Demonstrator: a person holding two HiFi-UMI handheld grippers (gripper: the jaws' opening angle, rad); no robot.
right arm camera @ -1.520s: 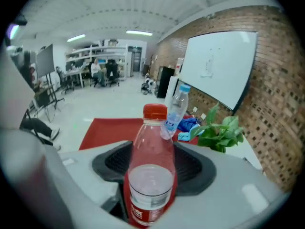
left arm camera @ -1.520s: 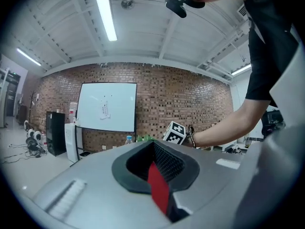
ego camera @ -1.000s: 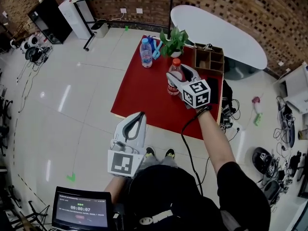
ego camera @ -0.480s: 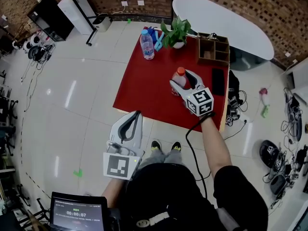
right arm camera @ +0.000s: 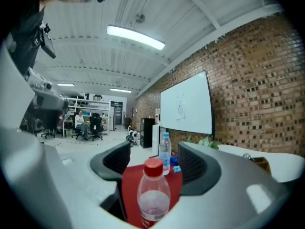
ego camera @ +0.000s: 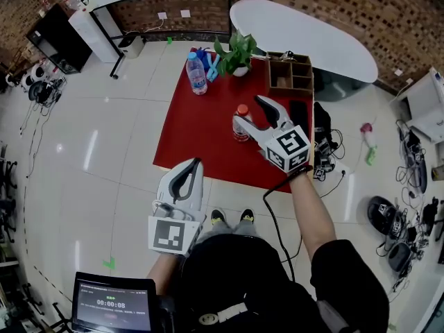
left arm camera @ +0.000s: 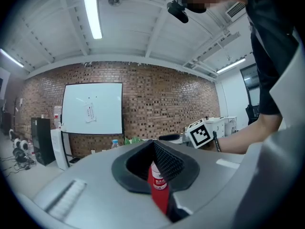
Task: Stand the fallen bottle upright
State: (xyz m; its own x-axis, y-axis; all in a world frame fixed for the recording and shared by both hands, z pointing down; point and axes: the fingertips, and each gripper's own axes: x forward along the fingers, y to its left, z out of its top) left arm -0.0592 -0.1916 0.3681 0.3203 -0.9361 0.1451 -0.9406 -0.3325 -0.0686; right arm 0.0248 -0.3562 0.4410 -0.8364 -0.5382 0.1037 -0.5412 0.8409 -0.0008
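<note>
My right gripper [ego camera: 252,116] has its jaws spread wide and holds nothing. The red-capped bottle [right arm camera: 153,194] stands upright on the red table [ego camera: 198,134], just off the fingertips and in line with the gap between them, and neither pad [right arm camera: 116,159] touches it. It is clear plastic with a red label low down. I cannot tell how much liquid is in it.

My left gripper [left arm camera: 153,147] has its jaws pressed together on nothing, and in the head view it hangs low, off the table's near edge, close to my body.

At the table's far corner a clear water bottle [ego camera: 196,73] with a blue label also stands upright, and it looks mostly full. Some blue objects [ego camera: 210,62] lie just beside it, next to a potted plant [ego camera: 234,50]. A wooden divided box [ego camera: 290,76] sits at the far right corner. I cannot make out what is in its compartments.
</note>
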